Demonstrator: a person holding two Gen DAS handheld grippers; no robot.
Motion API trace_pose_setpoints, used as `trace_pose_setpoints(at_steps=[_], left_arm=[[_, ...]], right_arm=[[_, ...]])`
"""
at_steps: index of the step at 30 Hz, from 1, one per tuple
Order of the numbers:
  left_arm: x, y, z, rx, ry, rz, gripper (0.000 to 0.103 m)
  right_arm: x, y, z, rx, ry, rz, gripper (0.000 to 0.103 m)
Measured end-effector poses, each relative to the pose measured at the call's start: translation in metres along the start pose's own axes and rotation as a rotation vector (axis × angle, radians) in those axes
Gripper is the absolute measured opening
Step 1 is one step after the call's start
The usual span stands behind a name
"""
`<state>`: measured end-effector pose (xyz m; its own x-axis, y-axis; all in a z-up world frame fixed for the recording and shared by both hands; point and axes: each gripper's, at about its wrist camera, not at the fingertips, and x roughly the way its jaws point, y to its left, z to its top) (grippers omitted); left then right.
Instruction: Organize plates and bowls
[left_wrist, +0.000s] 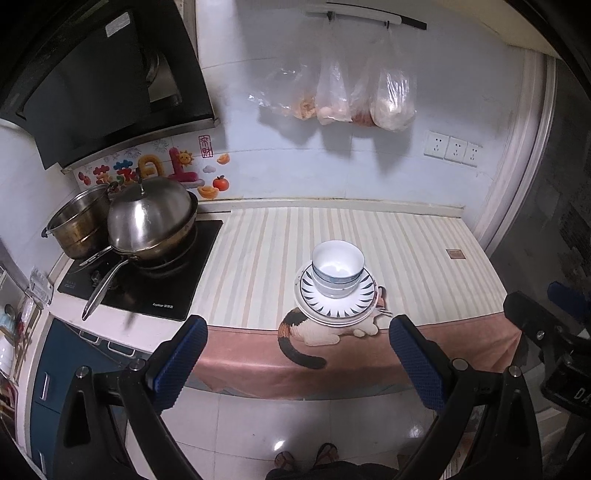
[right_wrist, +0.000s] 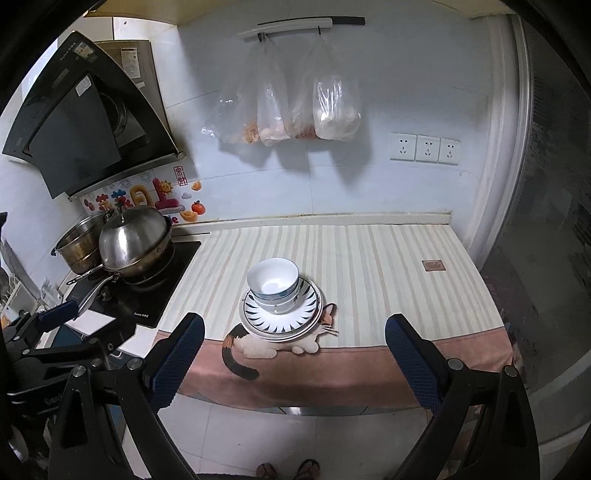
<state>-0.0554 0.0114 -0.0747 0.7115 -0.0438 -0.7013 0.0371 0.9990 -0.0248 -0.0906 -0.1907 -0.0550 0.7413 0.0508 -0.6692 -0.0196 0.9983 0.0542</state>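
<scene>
Bowls (left_wrist: 337, 266) are sitting nested atop stacked plates (left_wrist: 334, 308) on the striped cloth (left_wrist: 413, 251), beyond and between both wide-open, empty grippers: left gripper (left_wrist: 298, 363), right gripper (right_wrist: 294, 360).

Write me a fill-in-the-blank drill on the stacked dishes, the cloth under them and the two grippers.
1. The white bowls sit nested on the ____-rayed white plate.
2. The stacked plates partly cover a ____ printed on the striped cloth.
3. The domed steel lid covers a pan on the ____ cooktop.
4. The left gripper and right gripper both stand ____, short of the counter.

Missing words: dark; cat; black; open
</scene>
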Motion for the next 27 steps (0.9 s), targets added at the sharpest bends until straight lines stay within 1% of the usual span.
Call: trace_pose_setpoints(at_steps=[10,21,27], left_arm=[[-0.012,0.01,-0.002,0.005,-0.027,-0.005,0.101],[-0.012,0.016,-0.001,-0.016,-0.02,-0.012,0.101],[-0.013,0.018,-0.002,-0.014,-0.024,-0.011,0.101]], right_arm=[[0.001,0.007,-0.005,0.008,0.008,-0.015,0.101],[0.007,0.014,-0.009,0.004,0.024,-0.012,0.101],[0.005,0.018,-0.01,-0.001,0.016,-0.019,0.101]])
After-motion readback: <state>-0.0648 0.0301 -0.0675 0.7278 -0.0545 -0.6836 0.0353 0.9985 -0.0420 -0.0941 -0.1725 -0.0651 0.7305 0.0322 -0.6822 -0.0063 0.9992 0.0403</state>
